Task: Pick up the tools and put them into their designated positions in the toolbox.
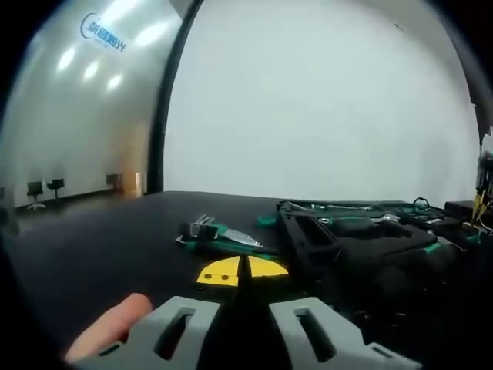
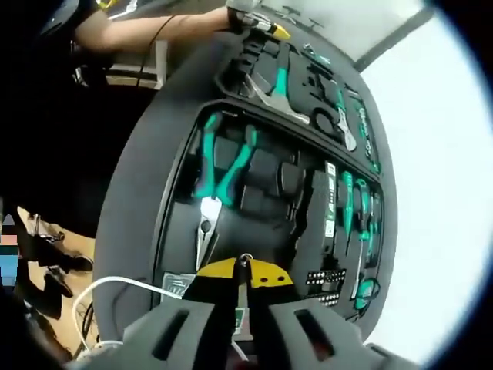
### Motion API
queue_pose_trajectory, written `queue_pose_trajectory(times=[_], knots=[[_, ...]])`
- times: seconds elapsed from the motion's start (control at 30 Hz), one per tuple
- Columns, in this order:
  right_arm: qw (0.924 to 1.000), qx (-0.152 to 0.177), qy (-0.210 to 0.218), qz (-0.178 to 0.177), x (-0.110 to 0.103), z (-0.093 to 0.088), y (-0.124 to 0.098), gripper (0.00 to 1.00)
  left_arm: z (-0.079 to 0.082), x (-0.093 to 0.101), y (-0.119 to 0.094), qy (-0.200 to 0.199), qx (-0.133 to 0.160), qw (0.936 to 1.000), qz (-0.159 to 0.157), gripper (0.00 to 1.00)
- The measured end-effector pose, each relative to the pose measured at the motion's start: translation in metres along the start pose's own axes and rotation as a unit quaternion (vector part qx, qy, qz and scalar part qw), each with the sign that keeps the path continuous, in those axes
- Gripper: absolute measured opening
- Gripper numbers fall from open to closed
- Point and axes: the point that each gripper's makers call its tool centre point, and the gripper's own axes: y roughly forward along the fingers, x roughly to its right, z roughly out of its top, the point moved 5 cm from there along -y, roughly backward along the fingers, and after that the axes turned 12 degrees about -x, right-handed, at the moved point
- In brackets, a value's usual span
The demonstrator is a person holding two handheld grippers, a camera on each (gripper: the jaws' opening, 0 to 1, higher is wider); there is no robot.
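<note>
Your left gripper (image 1: 245,308) hangs low over the dark table (image 1: 92,247), its grey jaws drawn together at the bottom centre of the left gripper view with nothing visibly between them. Past the yellow-marked tips, just left of centre, lies a loose tool (image 1: 218,233), a metal-tipped piece with green and black grips, apart from the open toolbox (image 1: 362,231) that spreads across the right of the frame. A fingertip (image 1: 112,327) shows at lower left beside the jaw.

In the right gripper view your right gripper (image 2: 243,297) looks down into the same toolbox (image 2: 166,200), jaws likewise pressed together and empty so far as can be seen. Green-handled long-nose pliers (image 2: 216,181) sit in their recess left of centre, a row of green screwdrivers (image 2: 354,208) fills the right side, and more tools line the lid at the top. A white cable (image 2: 123,287) curls at lower left; a person's forearm (image 2: 154,31) reaches across the upper left.

The step in hand appears to be the approach to the loose tool. You would need to part the left jaws, bring them down across its handles, then carry it to whichever recess is still vacant; which one that is cannot be told from here.
</note>
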Motion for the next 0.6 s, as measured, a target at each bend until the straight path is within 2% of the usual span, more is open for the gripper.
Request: queue_pose_trajectory(times=[0.07,0.17,0.3,0.4,0.47,0.6], knots=[[0.9998,-0.004,-0.019,-0.001,0.0,0.001,0.0,0.02,0.0,0.0,-0.001,0.0,0.0,1.0,0.0,0.04],[0.9996,-0.01,-0.026,0.0,0.001,0.003,0.001,0.01,0.0,0.001,-0.001,0.0,0.0,1.0,0.0,0.04],[0.9963,-0.016,-0.085,-0.006,0.002,0.007,0.001,0.0,0.0,0.001,-0.001,0.0,0.0,1.0,0.0,0.04],[0.9962,-0.012,-0.086,-0.005,0.002,0.009,0.001,0.0,0.0,0.001,-0.001,0.0,-0.001,1.0,0.0,0.04],[0.9956,-0.008,-0.093,-0.008,0.007,0.012,-0.004,0.0,-0.001,0.001,-0.001,0.0,-0.001,1.0,0.0,0.04],[0.9953,0.019,-0.091,-0.028,0.036,0.033,-0.021,0.0,-0.001,0.001,-0.001,0.0,-0.002,1.0,-0.001,0.04]])
